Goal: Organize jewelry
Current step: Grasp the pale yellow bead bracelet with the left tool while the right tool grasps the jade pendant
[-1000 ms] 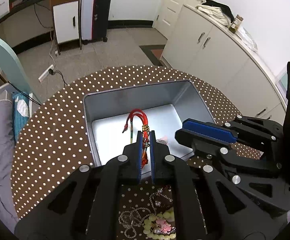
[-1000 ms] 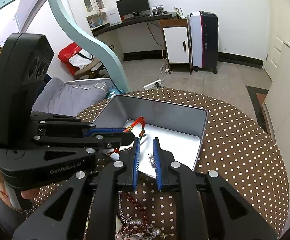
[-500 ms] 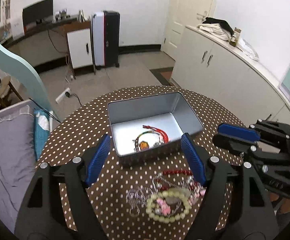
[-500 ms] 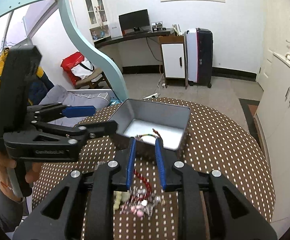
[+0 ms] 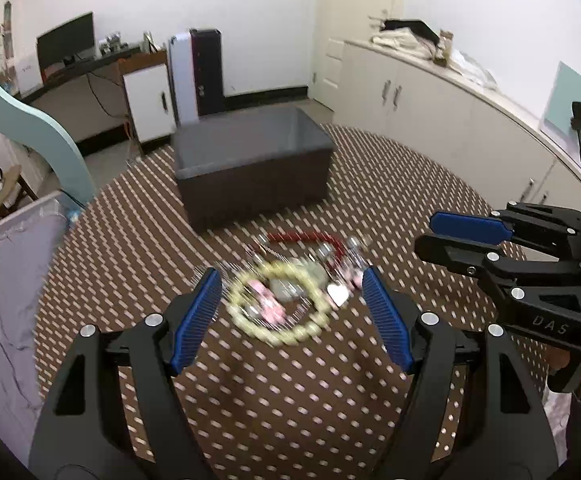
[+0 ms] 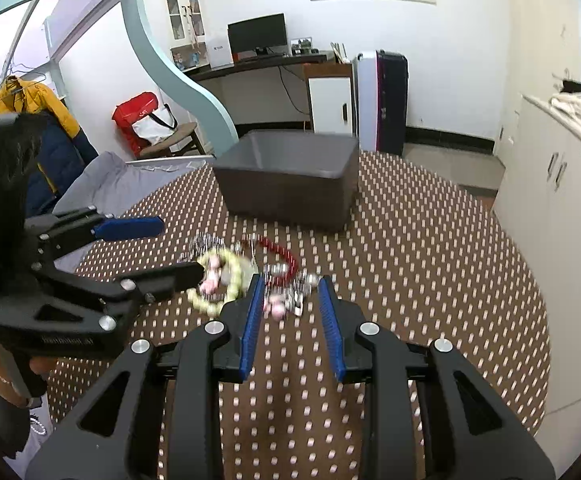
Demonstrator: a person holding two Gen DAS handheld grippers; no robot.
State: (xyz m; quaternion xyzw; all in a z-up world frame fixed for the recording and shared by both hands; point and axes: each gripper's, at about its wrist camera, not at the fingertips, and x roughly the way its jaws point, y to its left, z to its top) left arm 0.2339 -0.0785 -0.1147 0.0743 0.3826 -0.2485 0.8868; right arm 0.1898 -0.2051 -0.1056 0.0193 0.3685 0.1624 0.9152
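A round polka-dot table [image 5: 390, 184] holds a grey metal box [image 5: 250, 168]. Before it lies tangled jewelry [image 5: 290, 280]: light, limp, snag-prone; grasp the pale bead bracelet [image 6: 226, 276]. Left gripper [image 5: 290, 292] and right gripper [image 6: 290, 304] both gape, empty.

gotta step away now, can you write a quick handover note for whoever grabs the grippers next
Left gripper: open wide, empty, poised over the jewelry pile.
Right gripper: open, narrower, empty, at the pile's near edge.
Jewelry pile: on the dotted tablecloth in front of the grey tin box. It includes a pale green bead bracelet, a red bead strand, silver chains and pink pieces, tangled and blurred.
Done: from this low angle the box's inside is hidden, so what is in it cannot be checked.
Left: pick pieces one at a time from the pile and place them in the box.
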